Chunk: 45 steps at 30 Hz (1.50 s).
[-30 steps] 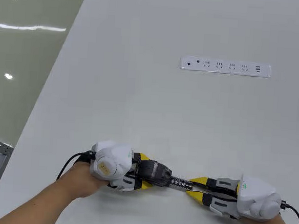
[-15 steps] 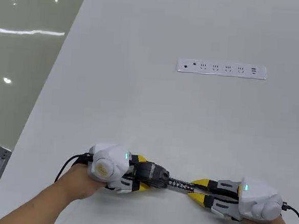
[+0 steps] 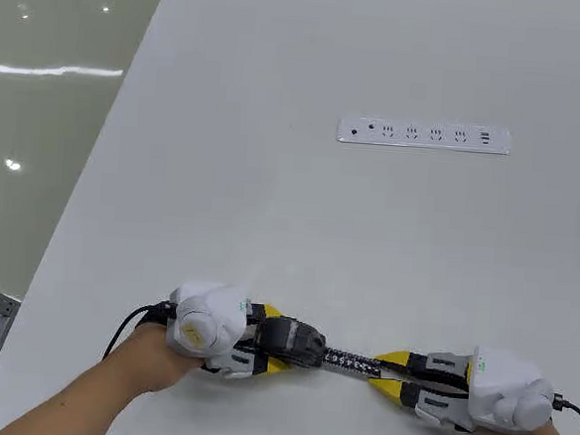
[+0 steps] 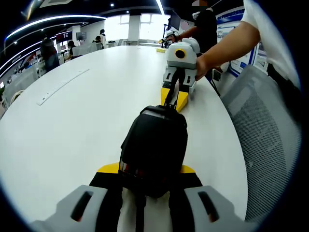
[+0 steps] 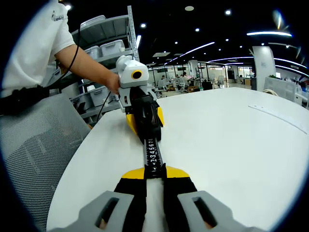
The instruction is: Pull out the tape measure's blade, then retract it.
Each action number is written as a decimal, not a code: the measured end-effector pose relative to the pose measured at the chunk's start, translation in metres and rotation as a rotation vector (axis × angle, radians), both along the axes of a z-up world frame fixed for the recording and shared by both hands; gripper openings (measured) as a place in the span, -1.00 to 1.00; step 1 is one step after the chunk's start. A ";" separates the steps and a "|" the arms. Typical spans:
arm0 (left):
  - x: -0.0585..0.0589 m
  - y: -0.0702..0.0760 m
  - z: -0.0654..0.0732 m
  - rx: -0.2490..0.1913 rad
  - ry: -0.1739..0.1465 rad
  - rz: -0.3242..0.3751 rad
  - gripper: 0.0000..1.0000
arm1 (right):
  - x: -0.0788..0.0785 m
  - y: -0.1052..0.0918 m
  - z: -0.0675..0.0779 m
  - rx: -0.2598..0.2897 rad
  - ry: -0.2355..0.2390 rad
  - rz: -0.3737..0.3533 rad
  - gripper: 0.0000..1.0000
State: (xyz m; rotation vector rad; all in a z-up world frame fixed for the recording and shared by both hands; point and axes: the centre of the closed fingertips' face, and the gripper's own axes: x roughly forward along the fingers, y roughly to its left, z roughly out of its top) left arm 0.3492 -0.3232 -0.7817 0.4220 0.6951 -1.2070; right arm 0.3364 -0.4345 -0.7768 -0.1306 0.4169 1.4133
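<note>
- White table (image 3: 369, 233), near edge: left gripper (image 3: 262, 337) clamped on case (image 3: 296, 340), right gripper (image 3: 387, 374) pinching blade (image 3: 350, 361).
- Blade longer than a second ago; pull-out underway, retraction pending.

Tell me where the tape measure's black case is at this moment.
In the head view the case is near the front edge of the white table, left of centre, held by the left gripper. Its blade runs right to the right gripper.
</note>
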 end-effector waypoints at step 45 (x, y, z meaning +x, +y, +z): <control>0.001 -0.004 0.000 0.011 0.001 -0.001 -0.34 | -0.001 -0.046 0.001 0.004 0.024 -0.057 -0.80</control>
